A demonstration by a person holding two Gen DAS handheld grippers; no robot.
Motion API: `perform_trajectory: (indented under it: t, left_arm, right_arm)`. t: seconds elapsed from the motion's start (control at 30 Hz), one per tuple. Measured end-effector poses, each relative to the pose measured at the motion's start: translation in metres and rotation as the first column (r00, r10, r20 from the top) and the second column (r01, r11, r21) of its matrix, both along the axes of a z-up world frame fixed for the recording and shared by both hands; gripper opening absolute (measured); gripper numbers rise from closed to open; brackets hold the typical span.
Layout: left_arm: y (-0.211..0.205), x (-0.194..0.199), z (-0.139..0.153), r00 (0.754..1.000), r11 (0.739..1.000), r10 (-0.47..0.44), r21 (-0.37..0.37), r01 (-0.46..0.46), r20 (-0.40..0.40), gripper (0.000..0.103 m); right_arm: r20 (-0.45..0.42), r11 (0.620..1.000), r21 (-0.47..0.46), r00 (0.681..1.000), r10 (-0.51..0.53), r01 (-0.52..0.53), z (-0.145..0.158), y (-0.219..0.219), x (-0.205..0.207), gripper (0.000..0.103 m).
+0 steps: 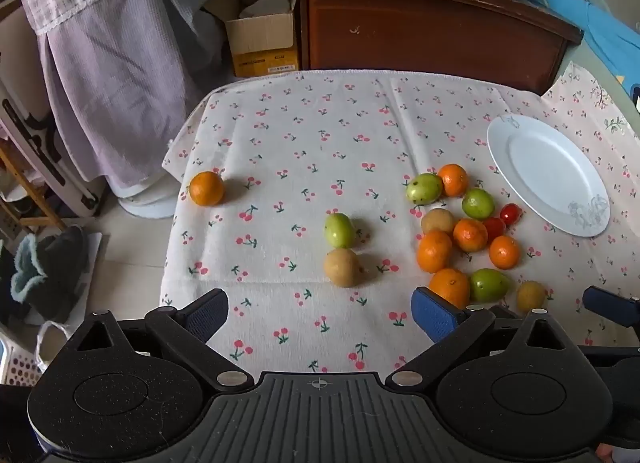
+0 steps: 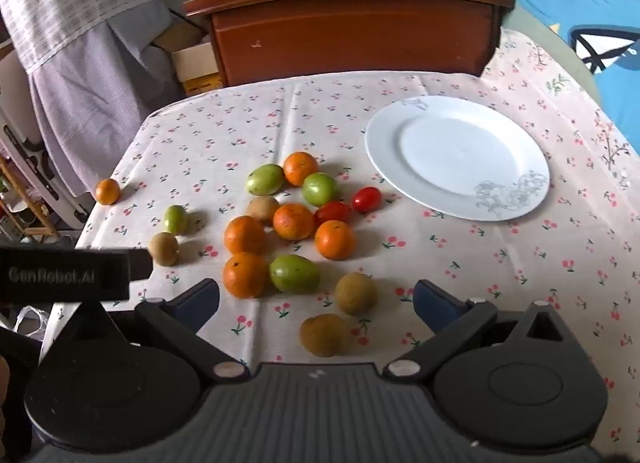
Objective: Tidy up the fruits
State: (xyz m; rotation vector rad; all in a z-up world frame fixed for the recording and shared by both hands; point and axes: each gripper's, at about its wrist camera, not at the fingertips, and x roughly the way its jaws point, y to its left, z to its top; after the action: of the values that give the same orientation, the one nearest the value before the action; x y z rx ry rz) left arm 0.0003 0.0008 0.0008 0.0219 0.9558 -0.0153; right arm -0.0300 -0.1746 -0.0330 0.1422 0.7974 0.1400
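Observation:
Several fruits lie on the cherry-print tablecloth: oranges, green fruits, brown fruits and two red tomatoes in a cluster. A lone orange sits near the left edge. A green fruit and a brown fruit lie apart ahead of my left gripper, which is open and empty. My right gripper is open and empty, with two brown fruits between its fingers. An empty white plate stands at the right, and shows in the left wrist view too.
A wooden cabinet stands behind the table. A cardboard box and hanging cloth are at the back left. The table's left edge drops to the floor with clutter. The left gripper's body shows at the right view's left.

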Motion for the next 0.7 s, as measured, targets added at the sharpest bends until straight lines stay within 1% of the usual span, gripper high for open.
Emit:
perform_trajectory:
  t: [0.13,0.17,0.2,0.27,0.37,0.4,0.47,0.7]
  left_arm:
    - [0.001,0.001,0.001,1.0,1.0,0.001,0.0,-0.001,0.001,0.099]
    - [0.004,-0.005,-0.007,1.0,1.0,0.002,0.002,-0.002,0.003,0.099]
    - [0.003,-0.005,-0.007,1.0,1.0,0.006,0.004,-0.006,0.001,0.099]
    - [0.003,-0.006,-0.009,1.0,1.0,0.01,0.009,-0.01,-0.001,0.099]
    - [0.003,-0.003,-0.009,1.0,1.0,0.014,0.005,-0.014,-0.012,0.099]
    - [0.003,-0.004,-0.01,1.0,1.0,0.015,0.007,-0.015,-0.01,0.099]
    - [0.003,0.0,-0.004,0.999,1.0,0.023,0.007,-0.022,-0.023,0.099]
    - [0.004,0.0,-0.003,0.999,1.0,0.022,0.009,-0.022,-0.027,0.099]
  right_arm:
    - [0.017,1.0,-0.009,1.0,0.024,-0.024,0.004,0.005,-0.005,0.102]
    - [0.017,1.0,-0.005,1.0,0.007,-0.007,0.002,-0.001,-0.007,0.102]
    - [0.018,1.0,-0.01,1.0,0.007,-0.006,0.001,-0.002,-0.009,0.102]
    - [-0.036,1.0,-0.009,0.999,-0.015,0.015,0.002,-0.003,0.002,0.102]
    - [-0.054,1.0,-0.01,0.998,-0.025,0.025,-0.003,-0.006,0.004,0.102]
    - [-0.072,0.999,-0.015,0.997,-0.03,0.029,0.0,-0.006,0.006,0.102]
    - [-0.089,0.999,-0.014,0.995,-0.039,0.038,-0.002,-0.007,0.007,0.102]
    - [-0.068,0.996,-0.064,0.995,-0.07,0.065,-0.001,-0.004,0.006,0.102]
